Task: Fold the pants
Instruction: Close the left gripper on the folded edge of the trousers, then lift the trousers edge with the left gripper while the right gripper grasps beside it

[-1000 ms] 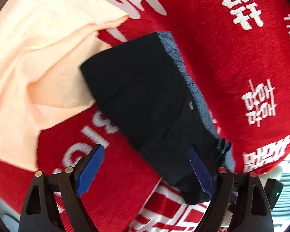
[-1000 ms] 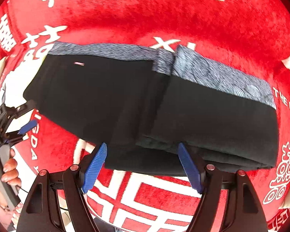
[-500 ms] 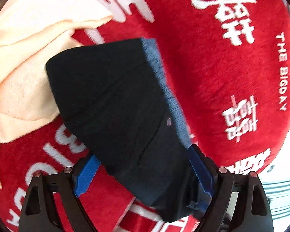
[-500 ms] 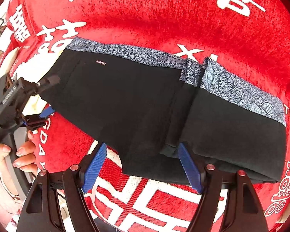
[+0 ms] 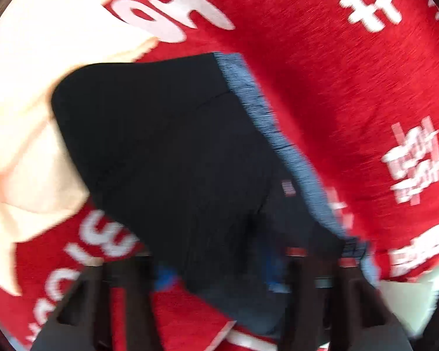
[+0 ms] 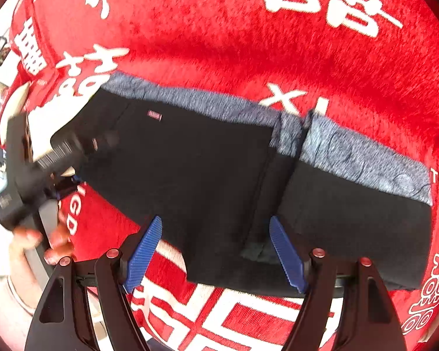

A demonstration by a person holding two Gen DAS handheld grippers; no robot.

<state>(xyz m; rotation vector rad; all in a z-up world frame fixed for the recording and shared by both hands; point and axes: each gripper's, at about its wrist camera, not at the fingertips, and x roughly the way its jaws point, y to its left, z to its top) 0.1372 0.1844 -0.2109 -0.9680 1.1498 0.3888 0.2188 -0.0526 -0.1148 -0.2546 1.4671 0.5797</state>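
Note:
The black pants (image 6: 207, 172) with a grey-blue patterned waistband (image 6: 363, 158) lie folded on the red cloth. In the left wrist view the pants (image 5: 166, 152) fill the middle, blurred by motion. My left gripper (image 5: 219, 275) straddles the near corner of the pants; its blue pads are partly hidden under the fabric and blurred, so I cannot tell its state. It also shows in the right wrist view (image 6: 58, 158) at the pants' left end. My right gripper (image 6: 215, 251) is open, its blue pads (image 6: 143, 251) either side of the pants' near edge.
A red cloth with white characters (image 6: 248, 44) covers the surface. A peach towel (image 5: 29, 102) lies beside and partly under the pants at the left of the left wrist view. The person's hand (image 6: 44, 242) holds the left gripper.
My left gripper has pushed further onto the pants' corner, and its pads are now mostly covered by fabric. My right gripper has drawn slightly closer to the near edge and stays open.

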